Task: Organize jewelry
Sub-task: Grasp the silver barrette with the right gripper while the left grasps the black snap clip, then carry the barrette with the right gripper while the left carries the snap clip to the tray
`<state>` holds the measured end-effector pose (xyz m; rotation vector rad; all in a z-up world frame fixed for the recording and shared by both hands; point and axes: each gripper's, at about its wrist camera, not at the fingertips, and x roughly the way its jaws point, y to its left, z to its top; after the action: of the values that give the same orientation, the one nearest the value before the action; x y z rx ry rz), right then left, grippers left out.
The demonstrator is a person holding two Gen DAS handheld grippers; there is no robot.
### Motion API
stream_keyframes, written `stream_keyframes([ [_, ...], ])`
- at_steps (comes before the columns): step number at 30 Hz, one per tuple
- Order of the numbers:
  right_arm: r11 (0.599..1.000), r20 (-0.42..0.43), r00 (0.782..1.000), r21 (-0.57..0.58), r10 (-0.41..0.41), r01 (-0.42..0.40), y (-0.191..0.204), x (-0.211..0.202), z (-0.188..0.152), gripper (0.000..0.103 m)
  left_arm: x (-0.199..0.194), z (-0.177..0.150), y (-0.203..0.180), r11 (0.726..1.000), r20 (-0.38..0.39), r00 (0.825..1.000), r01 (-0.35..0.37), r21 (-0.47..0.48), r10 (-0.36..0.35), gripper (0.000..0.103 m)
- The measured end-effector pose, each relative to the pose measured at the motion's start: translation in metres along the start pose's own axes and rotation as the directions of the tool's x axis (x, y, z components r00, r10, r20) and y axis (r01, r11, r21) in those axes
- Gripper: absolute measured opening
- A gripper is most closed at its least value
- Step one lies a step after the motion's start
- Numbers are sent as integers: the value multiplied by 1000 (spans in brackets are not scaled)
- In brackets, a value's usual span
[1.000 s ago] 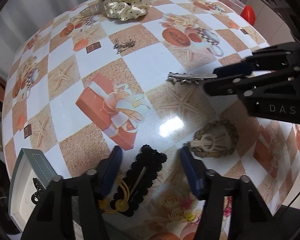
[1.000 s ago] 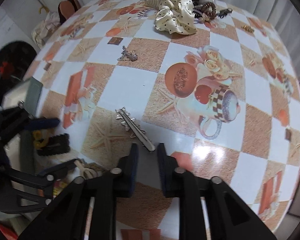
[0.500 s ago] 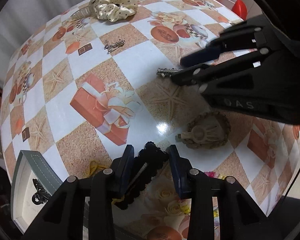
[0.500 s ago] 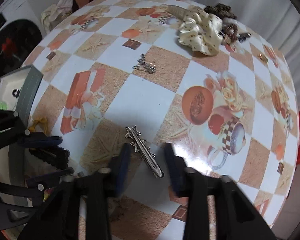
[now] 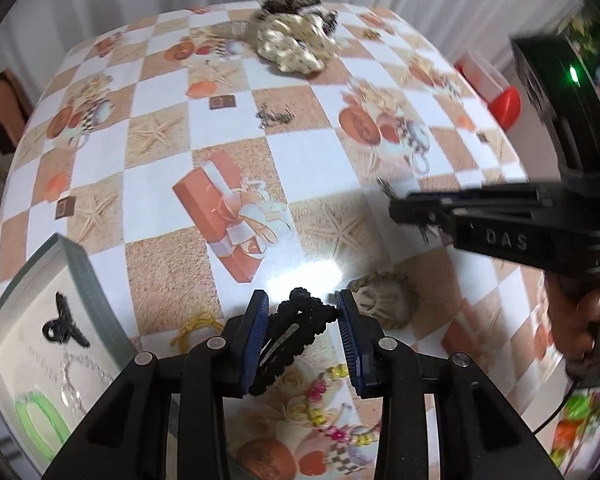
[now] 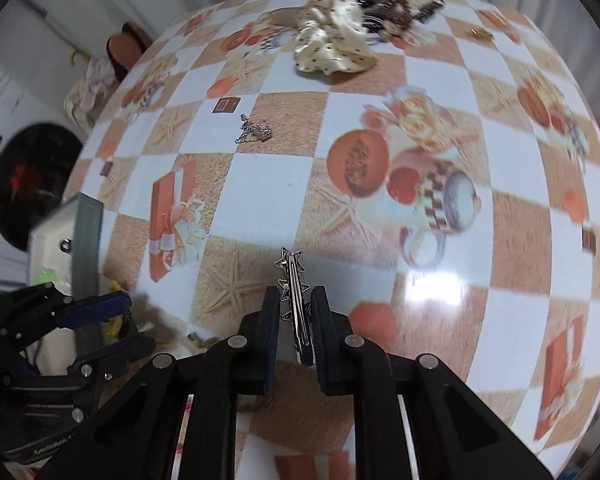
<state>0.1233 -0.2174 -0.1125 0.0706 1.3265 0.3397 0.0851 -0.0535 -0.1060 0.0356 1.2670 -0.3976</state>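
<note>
Both clips are up off the desk (image 5: 312, 160) now: left gripper (image 5: 303, 330) clamps the black clip (image 5: 296, 332), right gripper (image 6: 295, 322), jaws just closing, pinches the silver clip (image 6: 296, 300) — box (image 5: 80, 276) next, probably.

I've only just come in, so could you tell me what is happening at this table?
A person is sorting hair accessories and jewelry with a handheld gripper in each hand. The left gripper has its jaws closed on a black snap hair clip, and the right gripper has just closed its jaws on a silver star-decorated clip. A grey tray at the table's near-left edge already holds a black claw clip. A cream scrunchie lies at the far side.
</note>
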Motion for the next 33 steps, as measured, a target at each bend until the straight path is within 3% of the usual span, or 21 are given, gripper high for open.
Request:
stream_keyframes([
  [10,994,24,997,87,67,-69,-1,-21,-18,17,-27,-5,2,995,76,997,13,-99,-5,41],
  [33,995,51,997,70,65,-69,34,-63,-24,17,-101,-19,13,979,192,981,57,-196,-18,41],
])
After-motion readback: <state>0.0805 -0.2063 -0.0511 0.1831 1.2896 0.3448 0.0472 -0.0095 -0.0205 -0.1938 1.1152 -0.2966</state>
